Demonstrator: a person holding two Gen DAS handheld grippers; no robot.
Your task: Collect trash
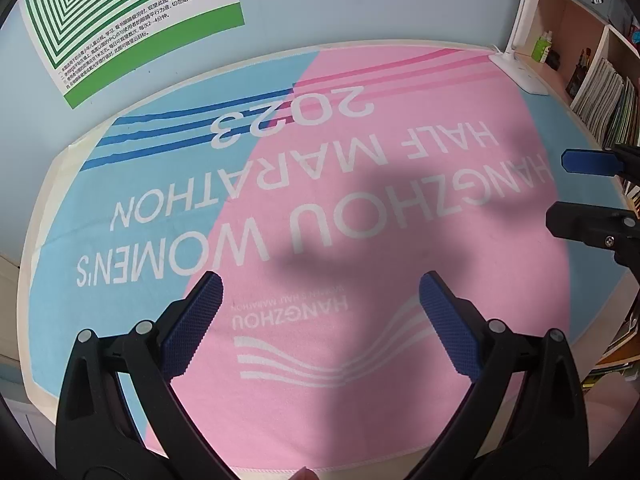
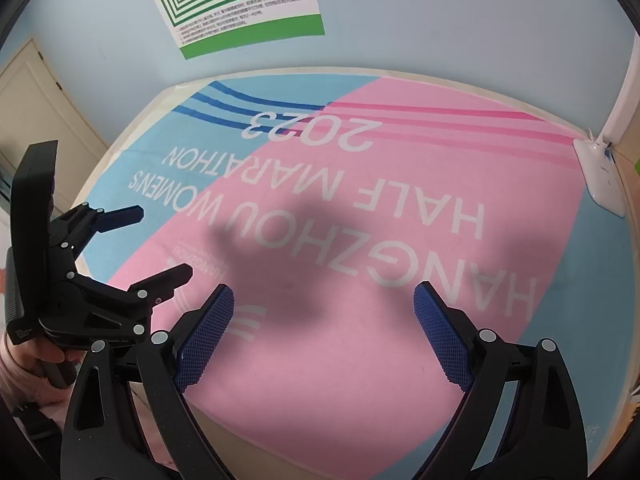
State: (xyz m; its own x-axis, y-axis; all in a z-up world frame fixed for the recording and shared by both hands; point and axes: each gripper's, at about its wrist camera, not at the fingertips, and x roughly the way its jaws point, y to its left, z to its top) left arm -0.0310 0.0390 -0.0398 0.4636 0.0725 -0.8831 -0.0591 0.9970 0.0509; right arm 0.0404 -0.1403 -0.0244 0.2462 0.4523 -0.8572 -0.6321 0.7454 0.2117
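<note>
No piece of trash shows in either view. A pink and blue towel point(image 1: 360, 220) printed with white marathon lettering covers the desk. My left gripper point(image 1: 320, 284) hovers open above its pink part, nothing between the blue pads. In the right wrist view my right gripper point(image 2: 323, 292) is also open and empty over the towel point(image 2: 360, 240). Each gripper appears in the other's view: the right gripper point(image 1: 557, 188) at the right edge, the left gripper point(image 2: 164, 240) at the left, held by a hand point(image 2: 36, 364).
A white lamp base point(image 1: 520, 72) stands at the towel's far right corner point(image 2: 600, 176). A green-and-white poster point(image 1: 132, 20) hangs on the blue wall behind. A bookshelf point(image 1: 600, 92) with books flanks the right side. A cream door point(image 2: 36, 112) is at left.
</note>
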